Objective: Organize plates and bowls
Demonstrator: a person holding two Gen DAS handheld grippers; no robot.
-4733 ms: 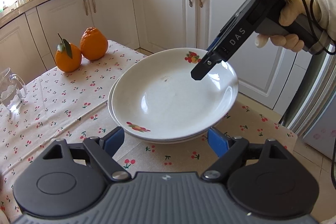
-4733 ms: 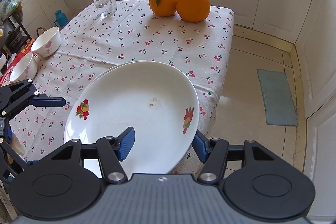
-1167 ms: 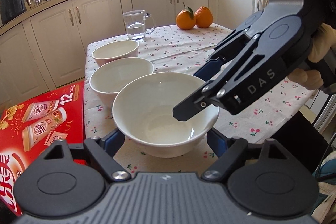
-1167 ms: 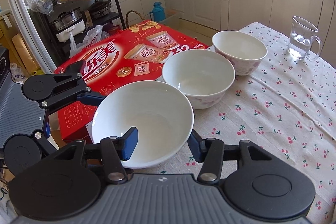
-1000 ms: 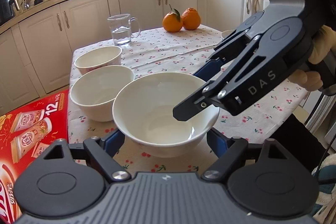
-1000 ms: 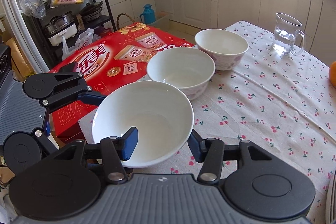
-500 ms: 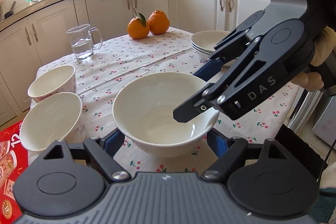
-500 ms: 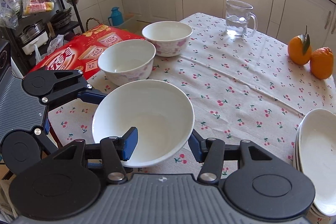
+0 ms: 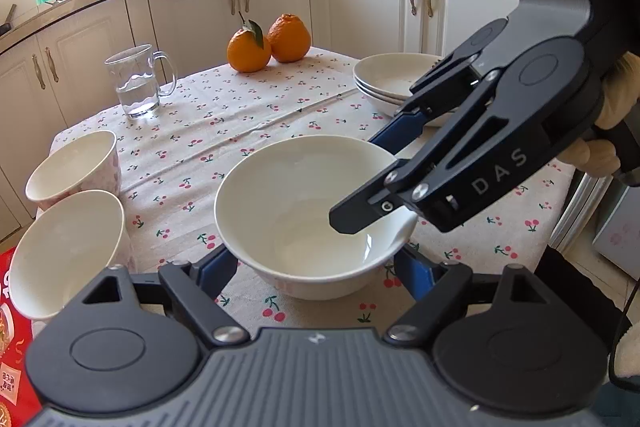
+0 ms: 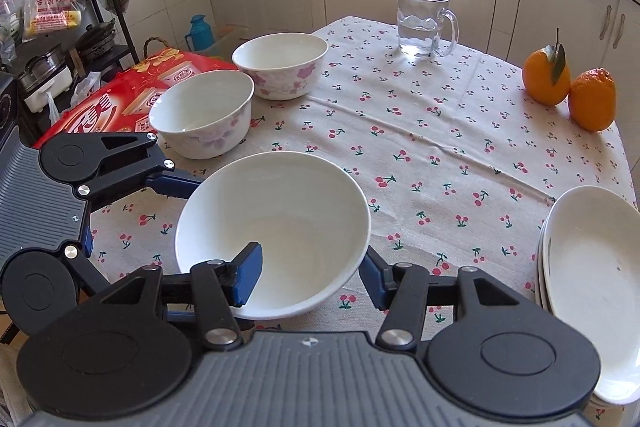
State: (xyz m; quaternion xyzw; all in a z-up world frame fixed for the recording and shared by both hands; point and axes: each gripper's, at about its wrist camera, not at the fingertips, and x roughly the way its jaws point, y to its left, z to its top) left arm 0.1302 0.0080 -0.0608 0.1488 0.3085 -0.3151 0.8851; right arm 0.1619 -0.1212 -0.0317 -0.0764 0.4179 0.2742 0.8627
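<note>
A wide white bowl (image 9: 304,203) is held above the cherry-print table between both grippers; it also shows in the right wrist view (image 10: 276,223). My left gripper (image 9: 316,267) has its fingers on either side of the bowl's base. My right gripper (image 10: 312,273) has one finger inside the bowl and one outside, clamping the rim. Two smaller floral bowls (image 10: 206,113) (image 10: 280,63) stand at the table's left edge. A stack of white plates (image 10: 588,267) sits at the right edge, also seen in the left wrist view (image 9: 394,79).
A glass mug of water (image 10: 424,23) stands at the far side of the table and two oranges (image 10: 568,93) at its far right corner. A red box (image 10: 120,99) lies beside the table on the left. Kitchen cabinets (image 9: 280,11) run behind.
Both grippers have carried the wide bowl away from the two floral bowls and the red box, toward the plate stack, which has come into view. The hold on the bowl is unchanged.
</note>
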